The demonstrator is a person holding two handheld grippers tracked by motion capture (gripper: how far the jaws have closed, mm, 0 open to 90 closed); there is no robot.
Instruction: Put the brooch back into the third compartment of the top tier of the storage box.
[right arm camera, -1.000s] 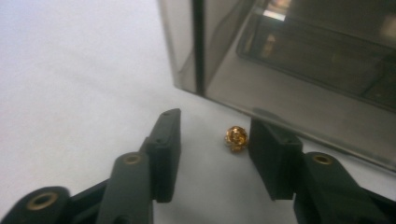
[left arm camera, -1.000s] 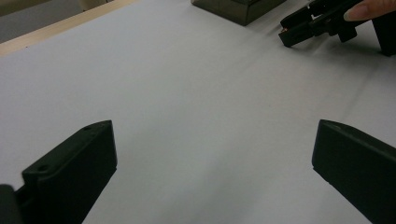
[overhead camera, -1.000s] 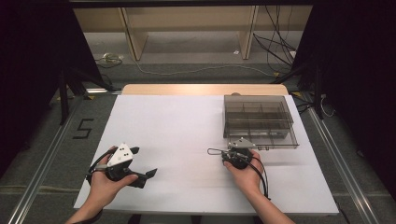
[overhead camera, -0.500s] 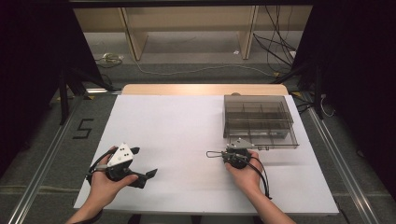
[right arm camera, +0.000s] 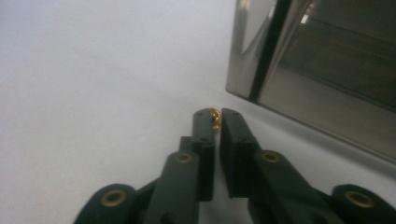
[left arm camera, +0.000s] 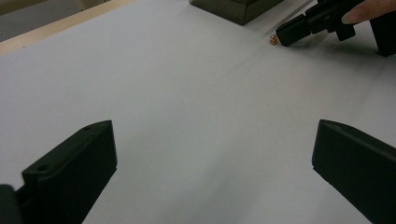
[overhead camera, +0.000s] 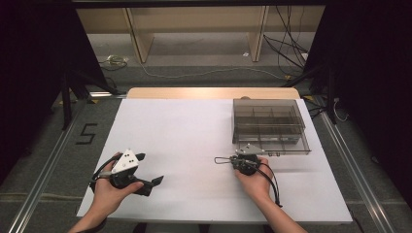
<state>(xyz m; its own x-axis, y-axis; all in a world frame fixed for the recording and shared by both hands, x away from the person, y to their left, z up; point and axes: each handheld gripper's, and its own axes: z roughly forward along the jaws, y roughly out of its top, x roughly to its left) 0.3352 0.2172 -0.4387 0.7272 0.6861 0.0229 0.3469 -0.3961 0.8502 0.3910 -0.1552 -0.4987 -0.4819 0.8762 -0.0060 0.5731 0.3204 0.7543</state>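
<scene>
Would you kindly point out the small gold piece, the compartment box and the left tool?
small gold piece (right arm camera: 215, 117), right gripper view, its top.
compartment box (overhead camera: 270, 144), high view, front wall.
left tool (overhead camera: 151, 170), high view, between fingertips.

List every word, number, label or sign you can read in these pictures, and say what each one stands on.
"5": a dark figure marked on the grey floor, left of the white table in the high view.
No other text: the smoky plastic compartment box, the white table cover and both claws carry no readable labels or brands.
</scene>
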